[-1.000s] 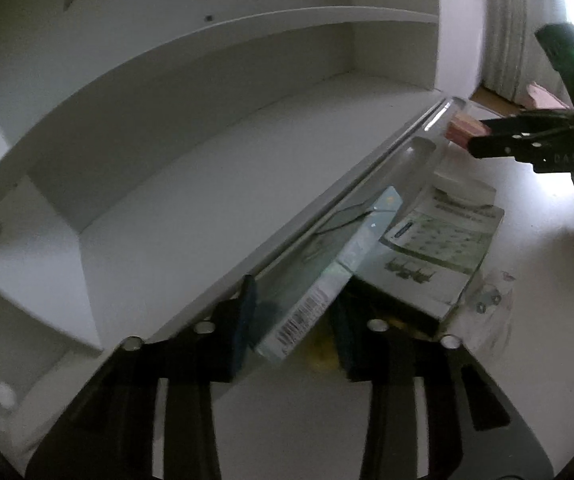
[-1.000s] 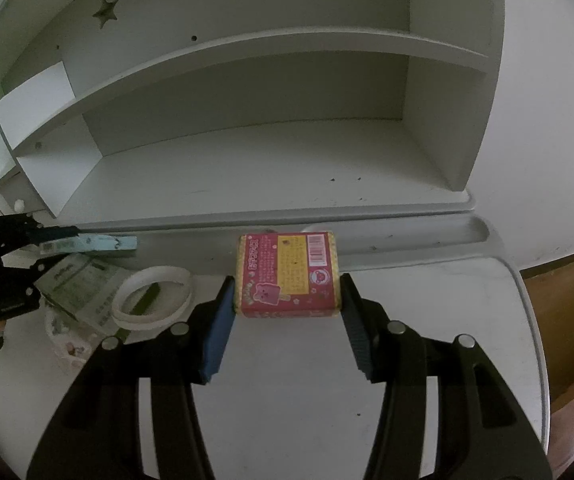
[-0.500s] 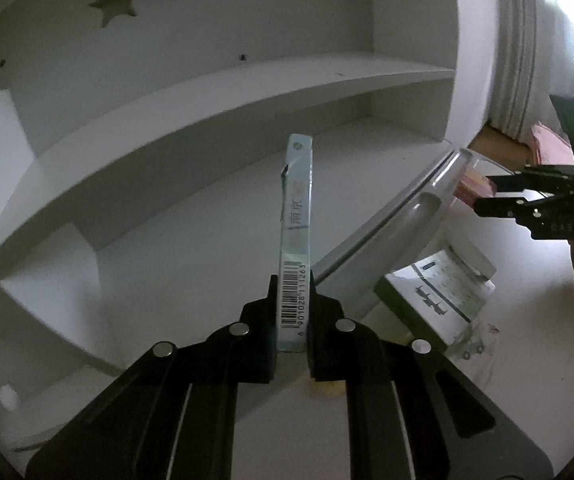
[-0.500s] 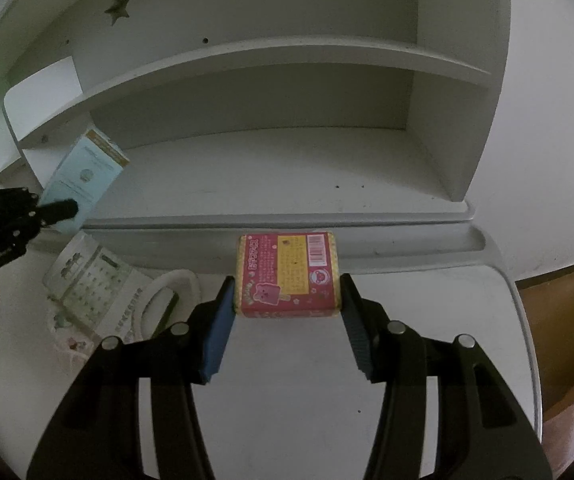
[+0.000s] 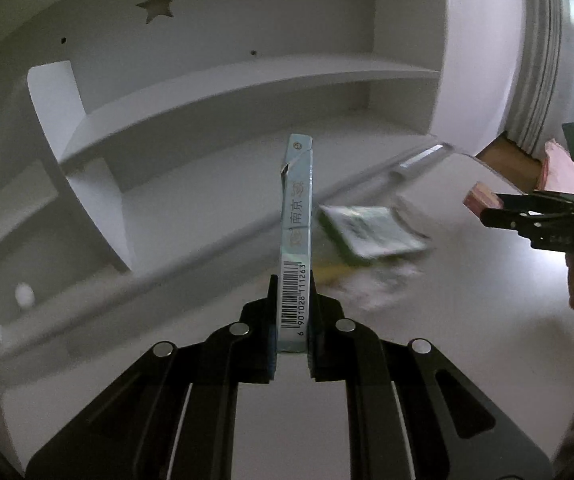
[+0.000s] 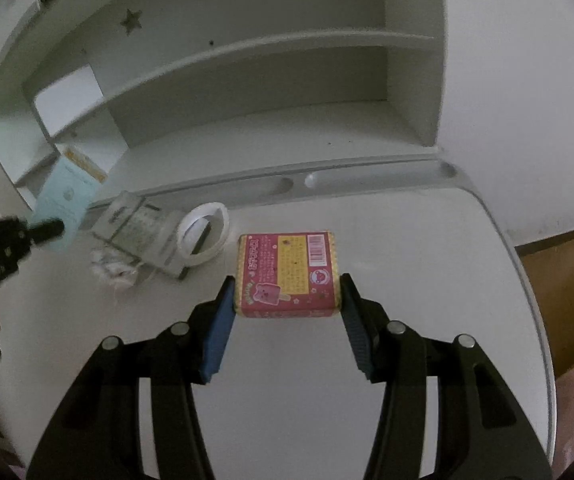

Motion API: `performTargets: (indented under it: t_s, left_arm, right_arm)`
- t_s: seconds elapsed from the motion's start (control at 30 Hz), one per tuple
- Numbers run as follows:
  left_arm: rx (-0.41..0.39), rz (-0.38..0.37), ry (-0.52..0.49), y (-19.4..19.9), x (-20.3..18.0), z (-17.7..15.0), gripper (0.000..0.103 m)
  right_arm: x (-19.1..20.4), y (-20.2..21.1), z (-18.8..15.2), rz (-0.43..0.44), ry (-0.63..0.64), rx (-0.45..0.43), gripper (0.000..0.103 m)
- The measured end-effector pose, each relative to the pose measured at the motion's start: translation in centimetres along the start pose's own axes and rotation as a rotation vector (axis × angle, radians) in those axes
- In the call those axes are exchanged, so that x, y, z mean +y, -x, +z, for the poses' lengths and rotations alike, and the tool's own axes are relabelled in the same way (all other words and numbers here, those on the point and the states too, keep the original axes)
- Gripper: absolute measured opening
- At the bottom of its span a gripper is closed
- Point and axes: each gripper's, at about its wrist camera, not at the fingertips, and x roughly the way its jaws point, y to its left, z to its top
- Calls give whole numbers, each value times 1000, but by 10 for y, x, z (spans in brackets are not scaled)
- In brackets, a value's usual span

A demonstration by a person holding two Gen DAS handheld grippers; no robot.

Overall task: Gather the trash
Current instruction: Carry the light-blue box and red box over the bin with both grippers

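Note:
My left gripper [image 5: 291, 304] is shut on a thin pale blue cigarette box [image 5: 297, 220], held edge-on and upright above the white desk [image 5: 467, 320]. The same box [image 6: 65, 200] shows at the left of the right wrist view, in the left gripper [image 6: 53, 228]. My right gripper [image 6: 287, 284] is shut on a pink and yellow snack box [image 6: 287, 276], lifted over the desk [image 6: 427, 280]. That gripper [image 5: 487, 210] with its box [image 5: 481, 196] appears at the right of the left wrist view.
On the desk lie a printed packet [image 6: 139, 236], a white tape ring [image 6: 204, 236] and a crumpled white scrap [image 6: 113, 266]. A white shelf unit [image 6: 247, 92] stands behind, with a pen groove [image 6: 367, 178] along its foot. The desk's right edge [image 6: 523, 280] drops to a wooden floor.
The left gripper closed on the cigarette box, lifted it off the desk and turned it upright. Both grippers have drawn back from the shelf with their boxes.

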Motion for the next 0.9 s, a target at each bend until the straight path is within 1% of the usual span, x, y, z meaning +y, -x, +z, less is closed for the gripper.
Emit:
performTargets:
  t_s: [0.13,0.17,0.23,0.27,0.3,0.37,0.43,0.47,0.5,0.53,0.57,0.6,0.63,0.67,0.7,0.73,0.77,0.8,0.83,0.9]
  left_arm:
    - [-12,-26,-24,20,-44,-4,10]
    - [-19,-39,-32,26,-57,-4,10]
    - [-31,-76,-51,32,-87,-4,10]
    - [-39,-105,-76,36,-112,-4,10]
    - [-44,-124,-92,38,-129,-6,10]
    - [-48,-181,-133,42,-170,-9,10]
    - [-49,-250,-188,44,-219,-10,10]
    - [-48,-309,-229,47,-257,-12,10]
    - [-47,-346,-251,48,-280,-14,10]
    - [-41,-410,-290,51,-316,-17,10]
    - [-32,-459,-323,52,-346,-22,10]
    - [-21,-494,-350,54,-368,-27,10]
    - [3,-548,-393,53,-402,-36,10]
    - [31,-588,-422,51,-429,-45,10]
    - [57,-615,-446,48,-448,-53,10]
    - [103,-651,-476,40,-476,-67,10]
    - [151,-675,-491,30,-497,-79,10]
    - [191,-687,-496,19,-511,-88,10]
    - [255,-690,-501,-1,-530,-104,10]
    - [355,-666,-491,-41,-552,-125,10]
  right_arm:
    - [-10,50,-16,-1,-28,-63,51]
    - [-18,70,-24,-4,-44,-80,51]
    - [-33,94,-38,-22,-68,-98,51]
    - [-43,110,-50,-40,-85,-107,51]
    - [-56,128,-64,-62,-108,-114,51]
    - [-82,157,-91,-99,-168,-122,51]
    - [-118,191,-128,-154,-254,-128,51]
    - [-134,206,-146,-186,-292,-130,51]
    - [-148,216,-160,-212,-321,-131,51]
    - [-164,228,-176,-237,-357,-129,51]
    - [-186,242,-198,-262,-413,-119,51]
    - [-199,249,-211,-270,-446,-113,51]
    - [-213,257,-225,-282,-480,-105,51]
    - [-228,263,-241,-295,-517,-92,51]
    - [-244,267,-257,-298,-556,-78,51]
    - [-262,267,-274,-291,-602,-57,51]
    - [-275,266,-285,-286,-633,-41,51]
    - [-292,260,-299,-281,-675,-13,51]
    - [-309,249,-314,-269,-724,23,51]
    - [-333,226,-341,-224,-806,89,51]
